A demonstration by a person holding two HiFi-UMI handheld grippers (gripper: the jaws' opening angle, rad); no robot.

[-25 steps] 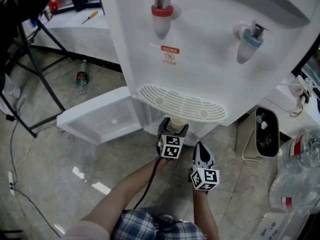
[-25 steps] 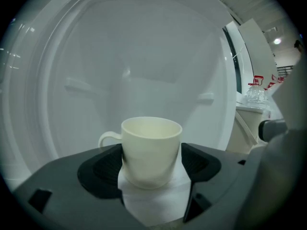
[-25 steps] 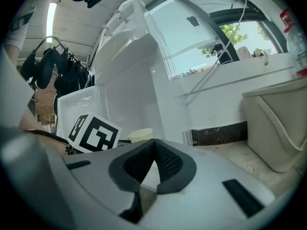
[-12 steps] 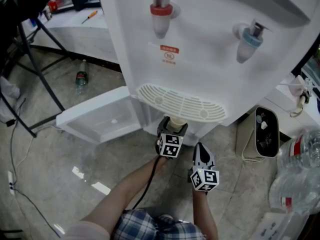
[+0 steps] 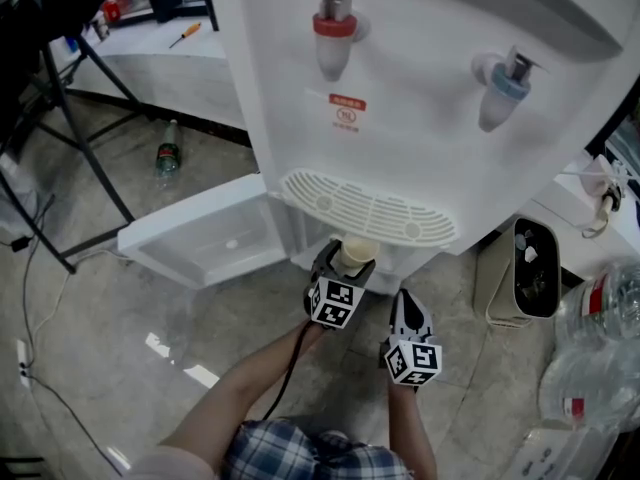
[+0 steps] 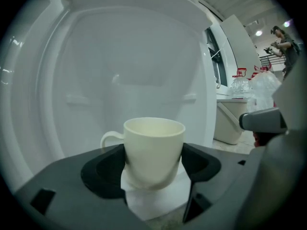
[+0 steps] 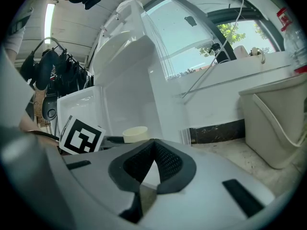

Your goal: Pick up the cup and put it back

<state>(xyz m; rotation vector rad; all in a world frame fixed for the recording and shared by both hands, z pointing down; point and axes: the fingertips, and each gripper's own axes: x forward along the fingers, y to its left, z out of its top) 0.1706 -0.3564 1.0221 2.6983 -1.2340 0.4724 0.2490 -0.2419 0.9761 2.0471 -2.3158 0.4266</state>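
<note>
A cream cup (image 6: 153, 147) with a handle on its left sits upright between the jaws of my left gripper (image 6: 153, 164), which is shut on it. In the head view the cup (image 5: 356, 255) shows just below the water dispenser's drip grille (image 5: 368, 208), held out of the open lower cabinet. My right gripper (image 5: 407, 313) hangs beside it to the right, jaws pressed together with nothing between them. From the right gripper view the cup's rim (image 7: 135, 134) peeks over the left gripper's marker cube (image 7: 81, 136).
The white water dispenser (image 5: 420, 98) has a red tap (image 5: 333, 28) and a blue tap (image 5: 508, 78). Its cabinet door (image 5: 200, 233) lies open to the left. A bin (image 5: 525, 268) and water bottles (image 5: 600, 338) stand at right; a tripod (image 5: 70, 118) and a bottle (image 5: 167, 155) at left.
My left gripper has lifted slightly and drawn back with the cup, so the cup's rim now shows more fully below the grille. The right gripper has stayed nearly still.
</note>
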